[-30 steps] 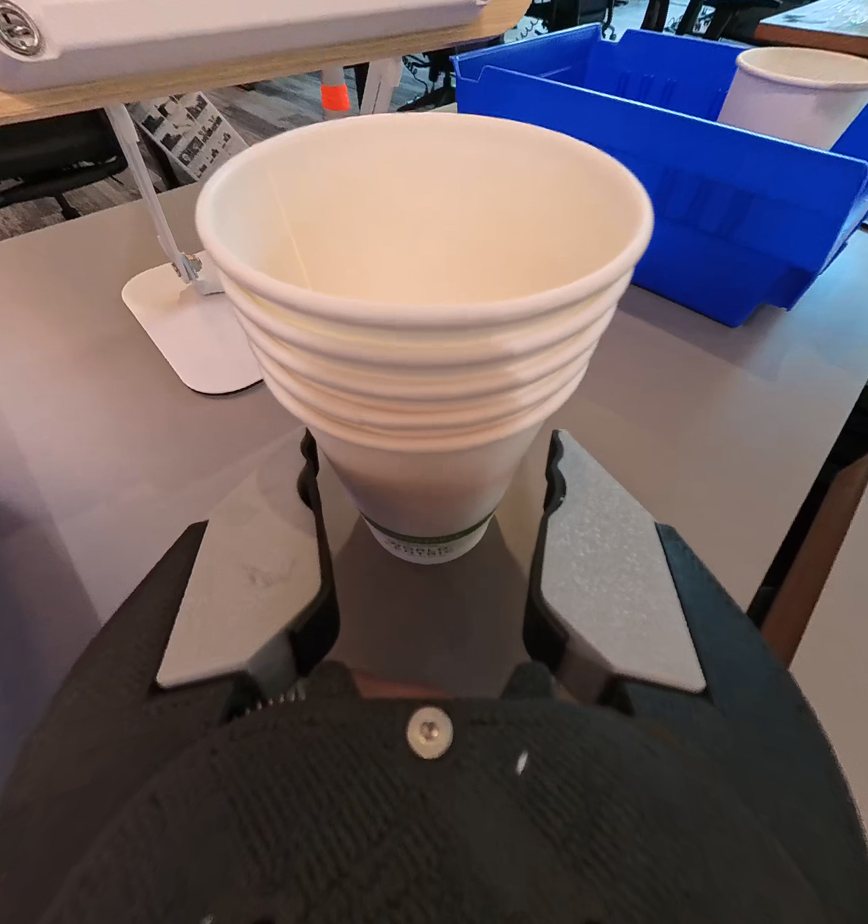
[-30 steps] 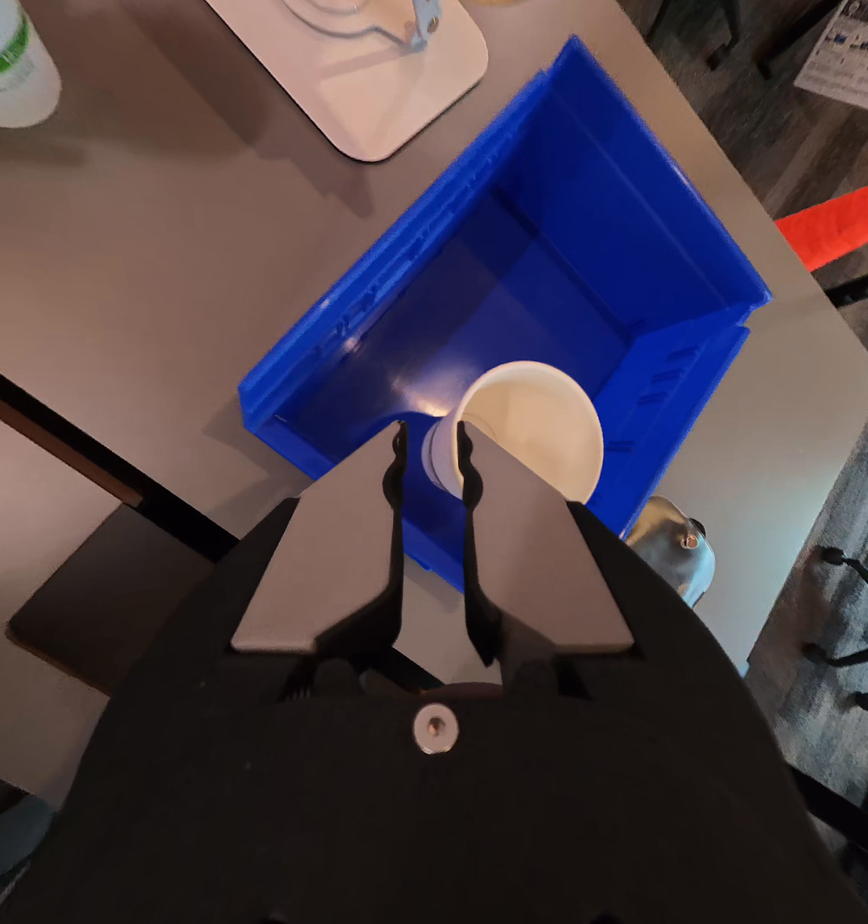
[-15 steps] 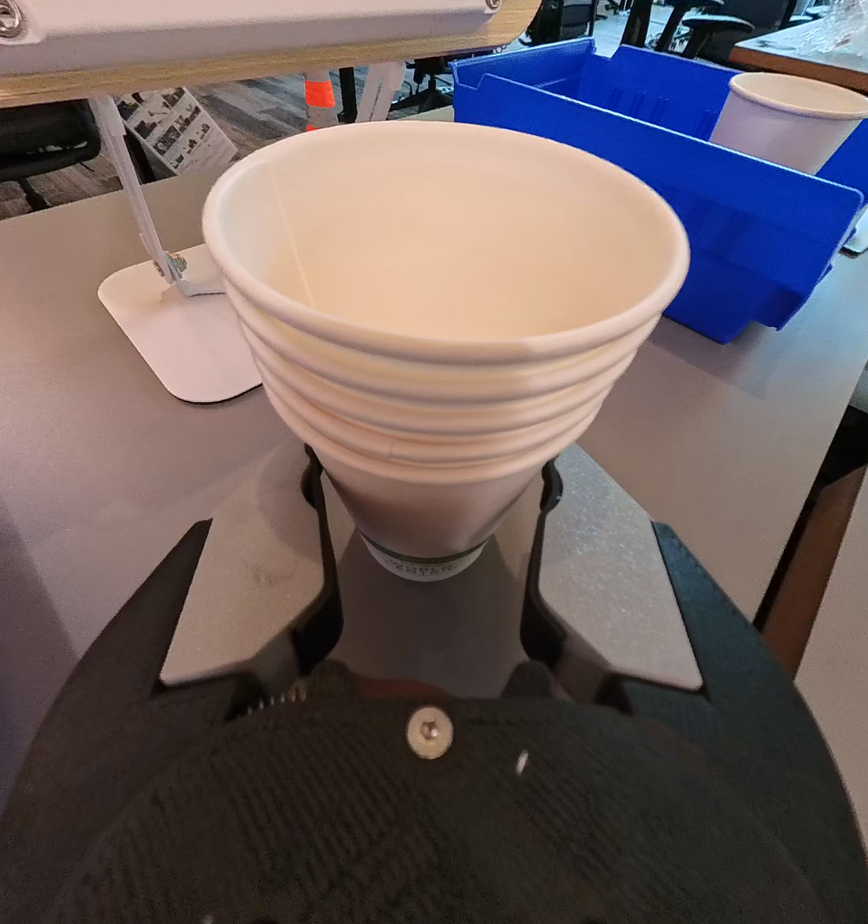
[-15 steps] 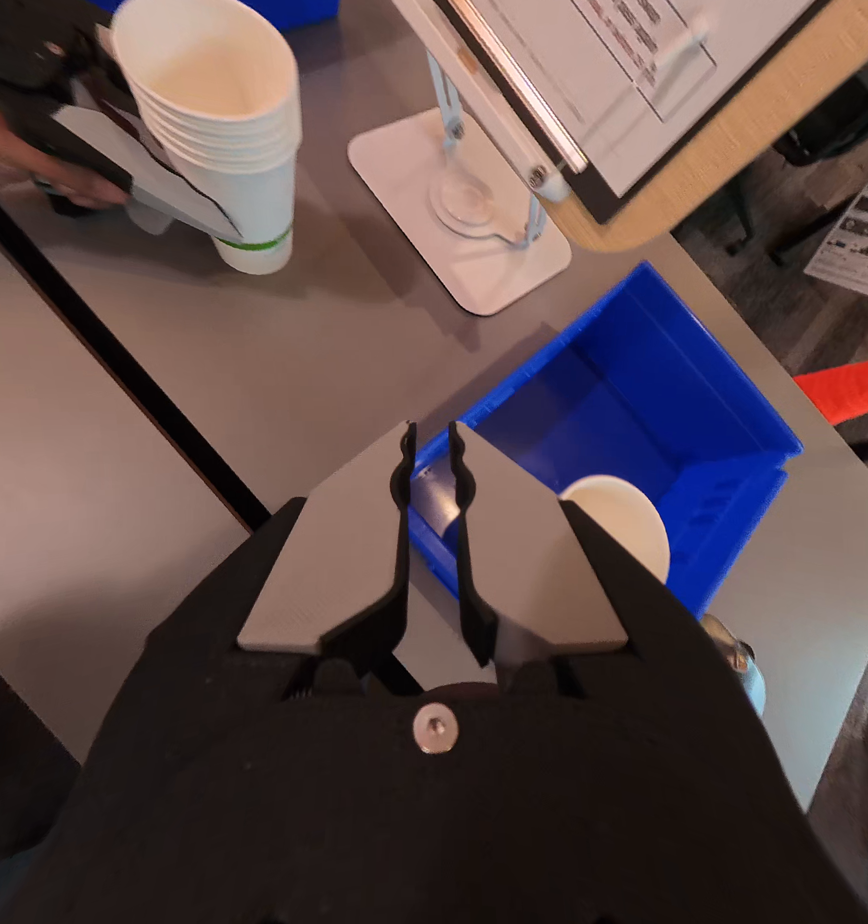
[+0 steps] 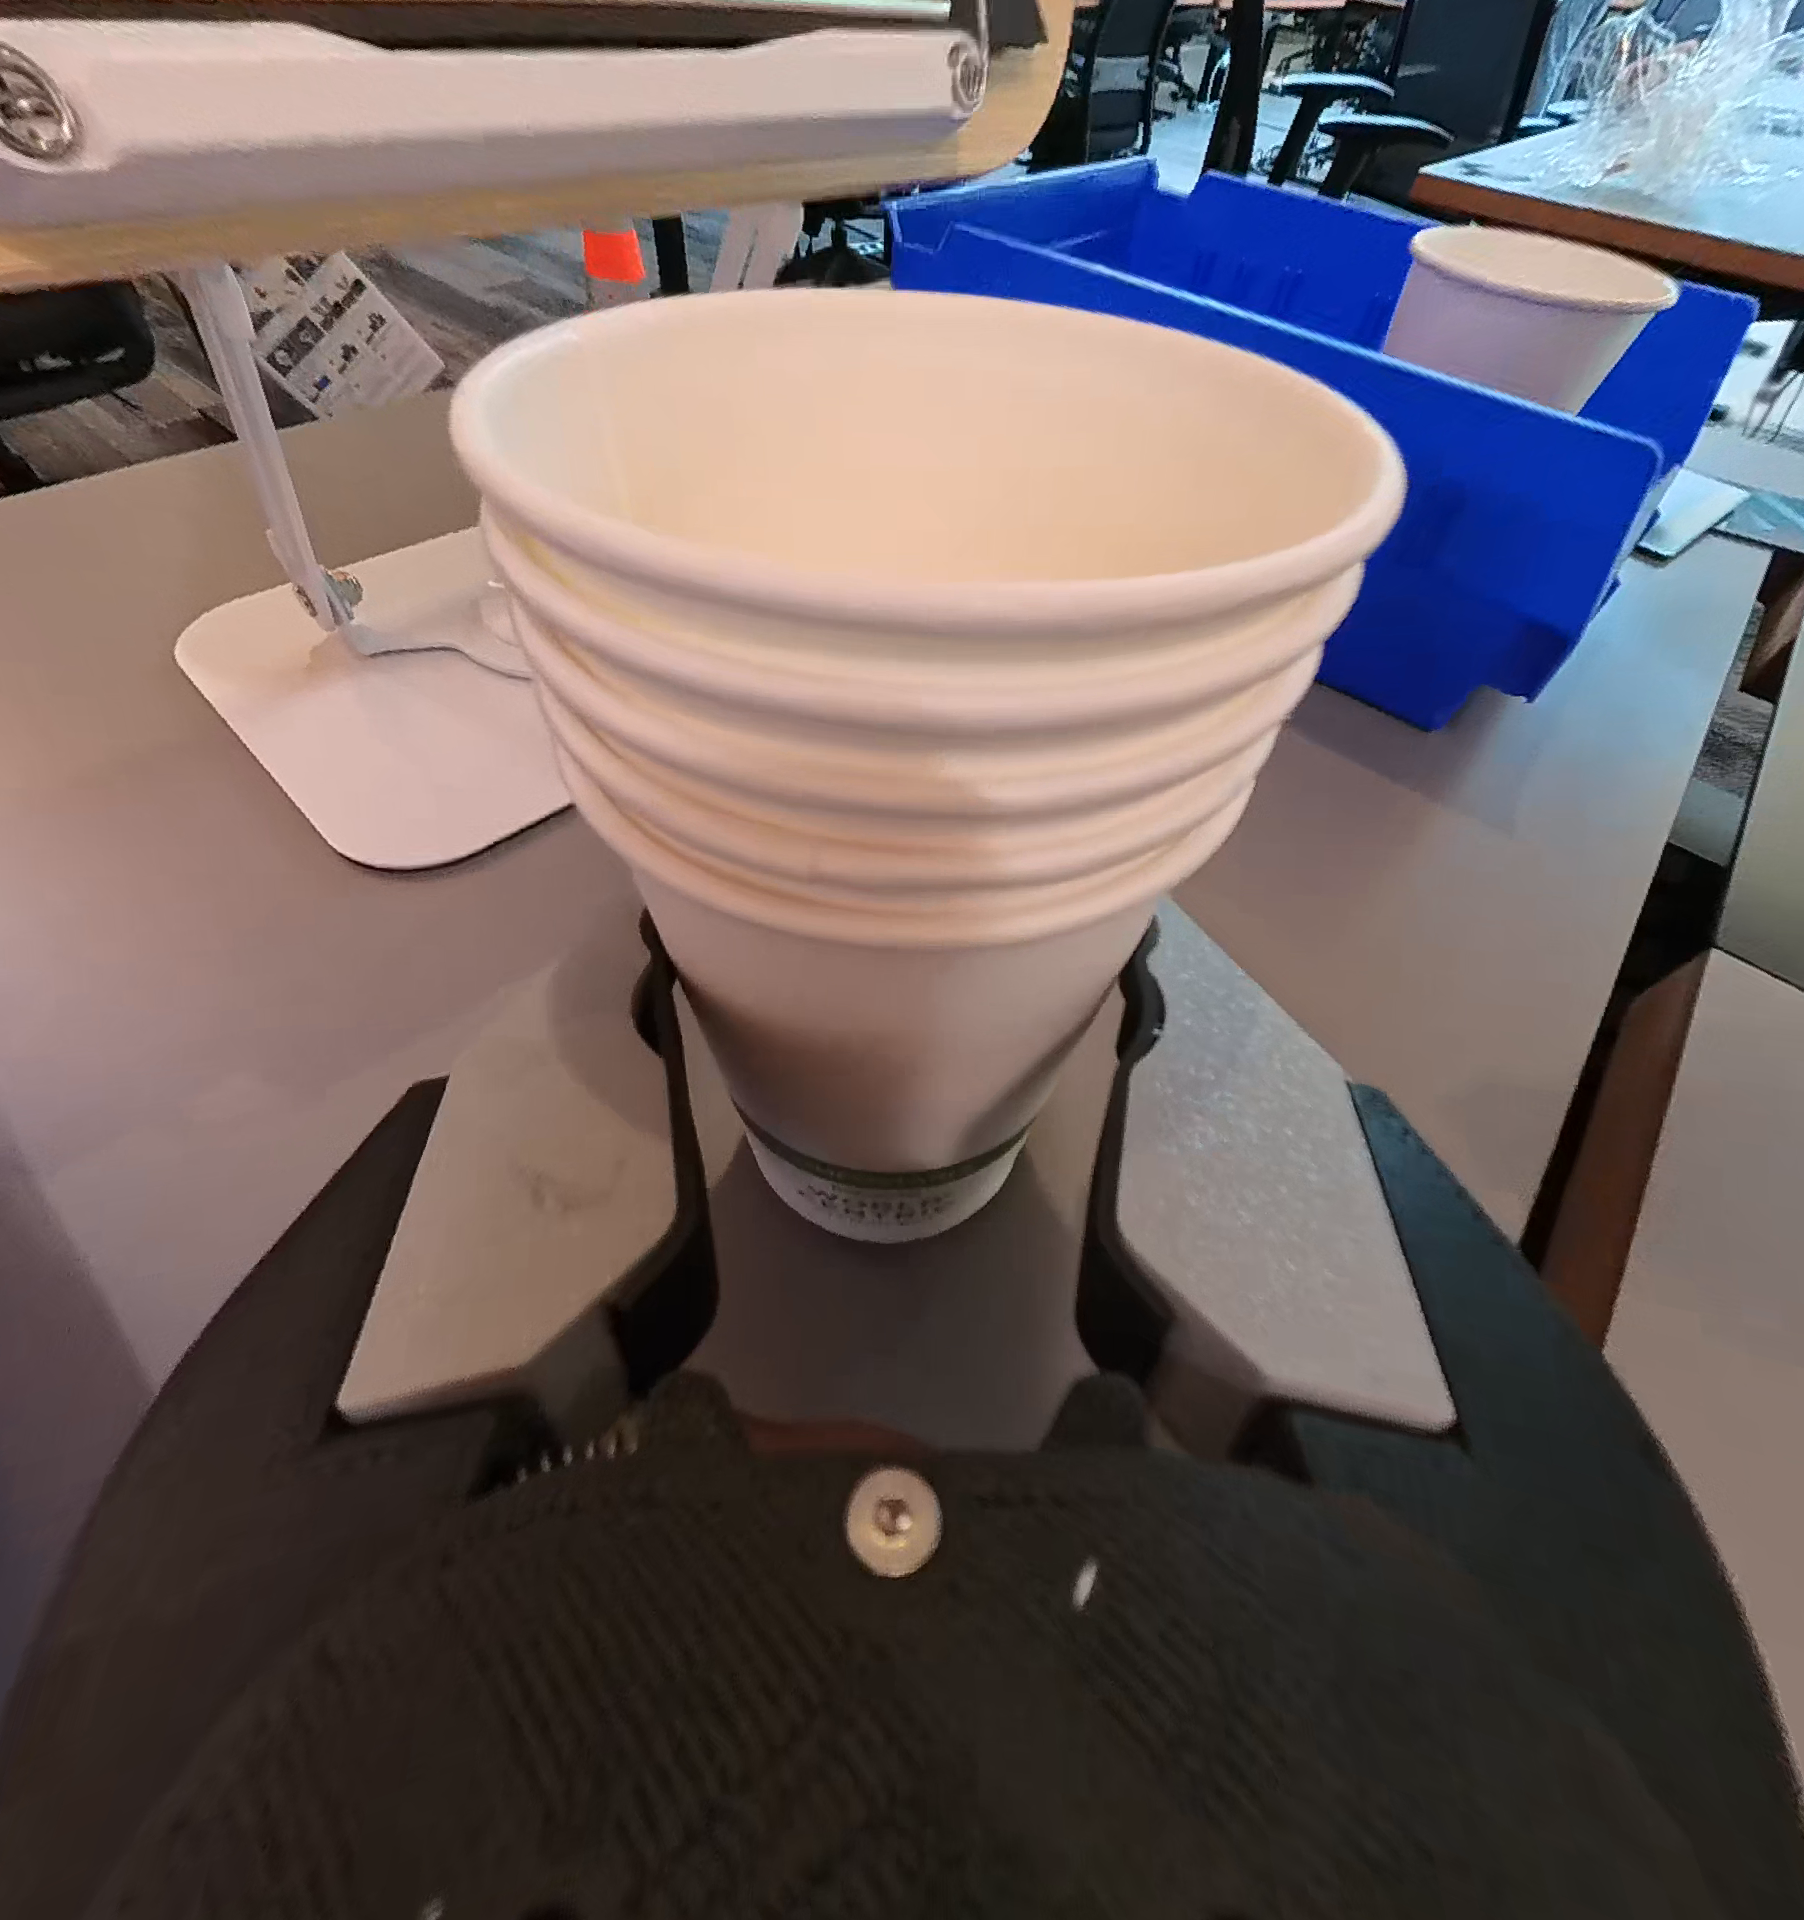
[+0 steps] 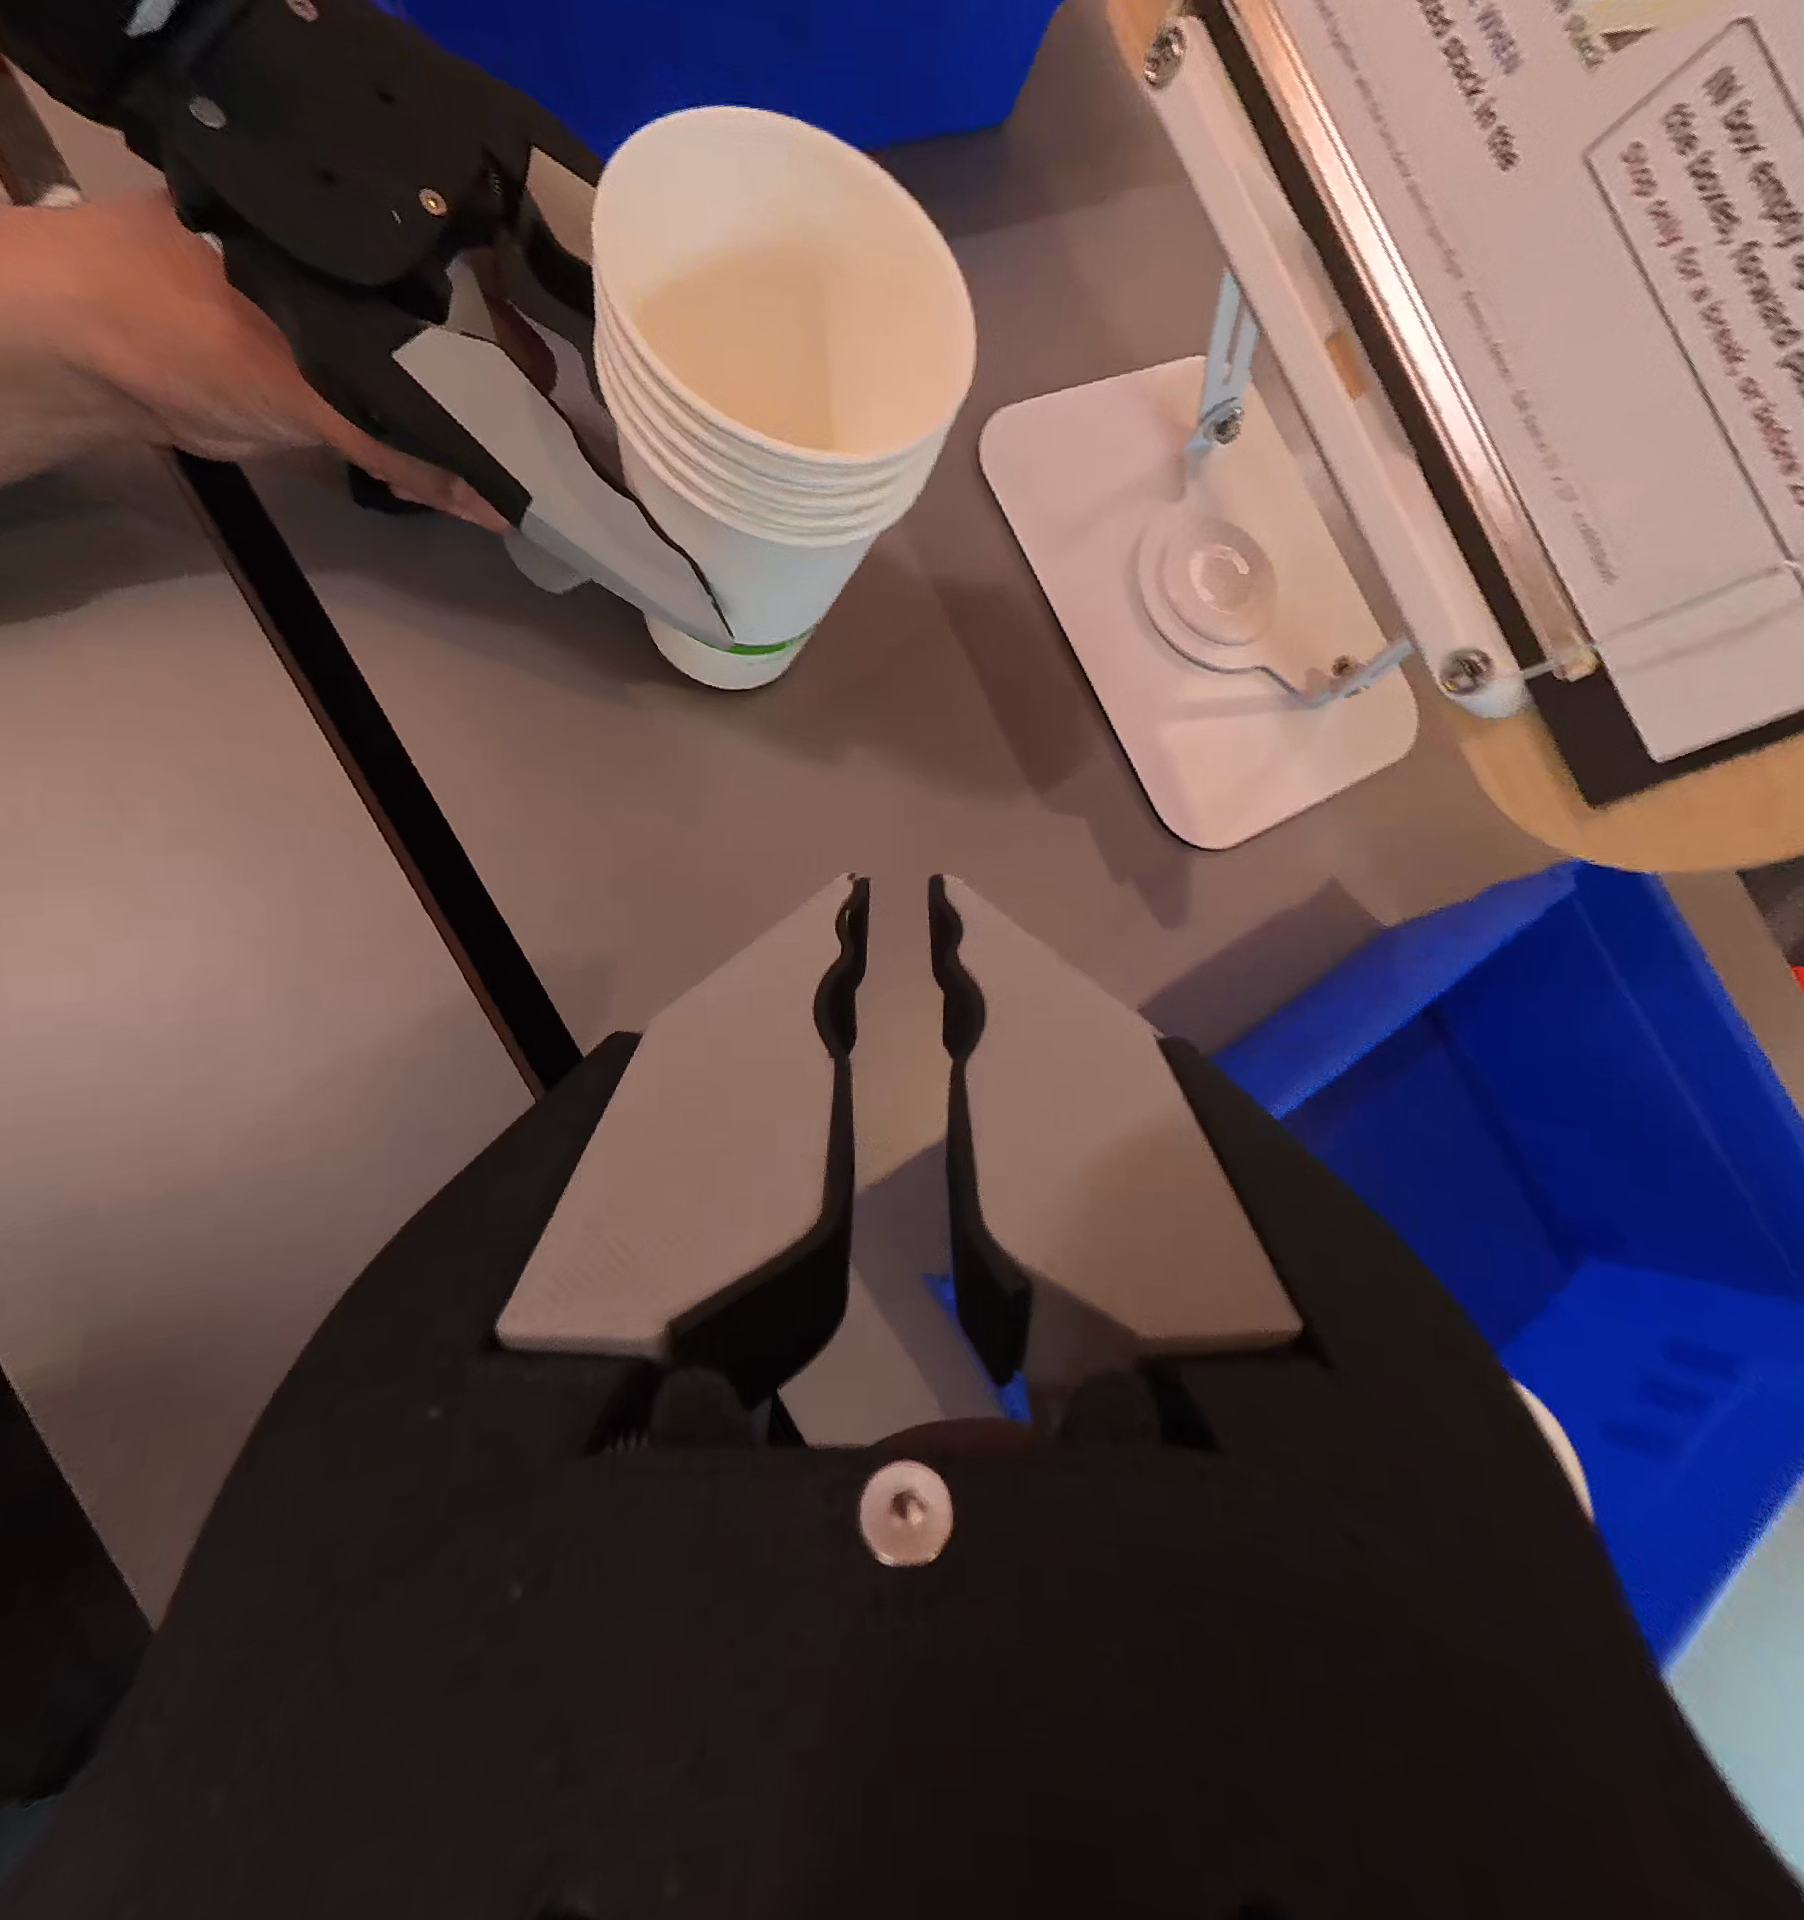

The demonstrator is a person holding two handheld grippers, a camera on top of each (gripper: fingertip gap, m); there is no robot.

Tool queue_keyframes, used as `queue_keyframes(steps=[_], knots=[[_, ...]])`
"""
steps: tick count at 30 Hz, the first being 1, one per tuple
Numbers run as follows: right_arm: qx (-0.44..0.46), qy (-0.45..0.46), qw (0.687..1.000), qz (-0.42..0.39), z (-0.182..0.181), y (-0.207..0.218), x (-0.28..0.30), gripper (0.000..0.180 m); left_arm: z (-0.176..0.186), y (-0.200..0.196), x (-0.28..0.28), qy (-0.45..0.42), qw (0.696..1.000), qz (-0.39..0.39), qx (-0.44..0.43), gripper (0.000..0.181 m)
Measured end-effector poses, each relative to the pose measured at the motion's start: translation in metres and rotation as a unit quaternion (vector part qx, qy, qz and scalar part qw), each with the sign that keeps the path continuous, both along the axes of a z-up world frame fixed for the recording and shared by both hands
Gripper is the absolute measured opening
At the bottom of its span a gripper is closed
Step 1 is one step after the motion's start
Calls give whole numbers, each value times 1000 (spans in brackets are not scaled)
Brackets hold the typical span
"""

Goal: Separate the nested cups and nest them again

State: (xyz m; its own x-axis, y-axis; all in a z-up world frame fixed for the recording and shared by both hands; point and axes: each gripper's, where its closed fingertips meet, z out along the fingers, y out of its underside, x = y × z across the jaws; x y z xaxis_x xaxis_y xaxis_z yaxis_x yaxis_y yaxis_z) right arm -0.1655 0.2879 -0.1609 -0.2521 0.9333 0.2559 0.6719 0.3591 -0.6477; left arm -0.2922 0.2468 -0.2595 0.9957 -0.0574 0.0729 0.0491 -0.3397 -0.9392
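Note:
A stack of several nested white paper cups (image 5: 908, 727) with a green band near its base sits between my left gripper's (image 5: 898, 997) jaws, which press on its lower wall from both sides. In the right wrist view the stack (image 6: 773, 416) is at upper left with the left gripper's fingers (image 6: 565, 499) on it. Its base is at the table surface. A single white cup (image 5: 1521, 322) stands in the blue bin (image 5: 1449, 488). My right gripper (image 6: 895, 888) hovers over the table between stack and bin, almost shut with a narrow gap, holding nothing.
A white stand base (image 6: 1189, 623) carrying a tilted sign board (image 6: 1604, 364) sits behind the stack; it also shows in the left wrist view (image 5: 378, 727). The blue bin (image 6: 1604, 1195) is at the right. A dark seam (image 6: 378, 748) splits the tabletops. A hand (image 6: 150, 343) holds the left gripper.
My right gripper has left the single cup in the blue bin and swung toward the stack, its jaws narrowing. My left gripper's jaws have closed onto the stack.

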Motion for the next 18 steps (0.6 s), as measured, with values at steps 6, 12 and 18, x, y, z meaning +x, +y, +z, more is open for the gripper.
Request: queue_keyframes(steps=[6,12,18], knots=[[-14,5,999,30,1,-23,-29,11,22,-3,15,4,999,-26,35,86],[-13,27,999,45,21,-37,-58,13,28,-5,24,20,998,-40,45,86],[-11,25,998,59,23,-53,-73,15,30,-6,26,20,998,-45,49,86]])
